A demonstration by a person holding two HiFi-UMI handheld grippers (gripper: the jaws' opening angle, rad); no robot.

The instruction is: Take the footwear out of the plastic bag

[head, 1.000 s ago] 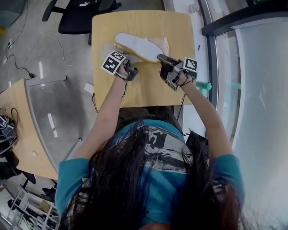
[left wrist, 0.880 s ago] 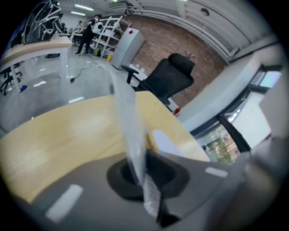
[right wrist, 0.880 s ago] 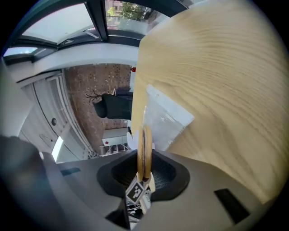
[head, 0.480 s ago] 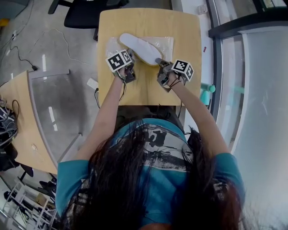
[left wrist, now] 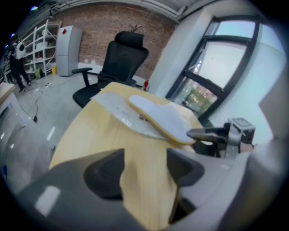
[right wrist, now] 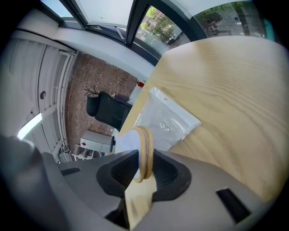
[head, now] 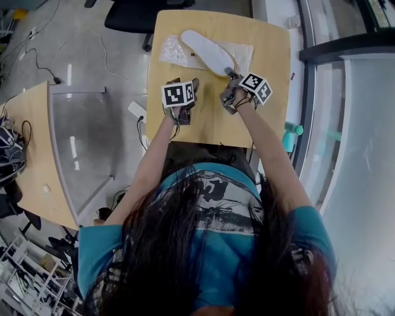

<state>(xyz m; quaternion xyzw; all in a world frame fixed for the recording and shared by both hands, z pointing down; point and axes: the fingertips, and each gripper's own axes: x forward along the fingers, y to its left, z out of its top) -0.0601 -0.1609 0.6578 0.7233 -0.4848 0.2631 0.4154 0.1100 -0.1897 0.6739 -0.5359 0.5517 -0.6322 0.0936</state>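
Observation:
A flat white slipper [head: 207, 51] with a tan sole edge lies aslant at the far end of the wooden table [head: 203, 123]. It rests partly on a clear plastic bag [head: 174, 52]. My right gripper [head: 231, 75] is shut on the slipper's near end, and the right gripper view shows the sole edge [right wrist: 143, 151] pinched between the pads. My left gripper [head: 185, 86] hovers over bare wood, short of the bag. Its jaws are opening and nothing is between them [left wrist: 144, 164]. In the left gripper view the slipper [left wrist: 158, 118] and bag [left wrist: 113, 104] lie ahead.
A black office chair [head: 133, 12] stands beyond the table. A second desk [head: 28, 160] with a dark helmet [head: 9, 154] is at the left. A glass wall [head: 352, 123] runs along the right, and a teal object [head: 290, 137] sits beside the table's right edge.
My left gripper has opened and drawn back from the bag's edge toward the person. The right gripper has kept its hold on the slipper's end.

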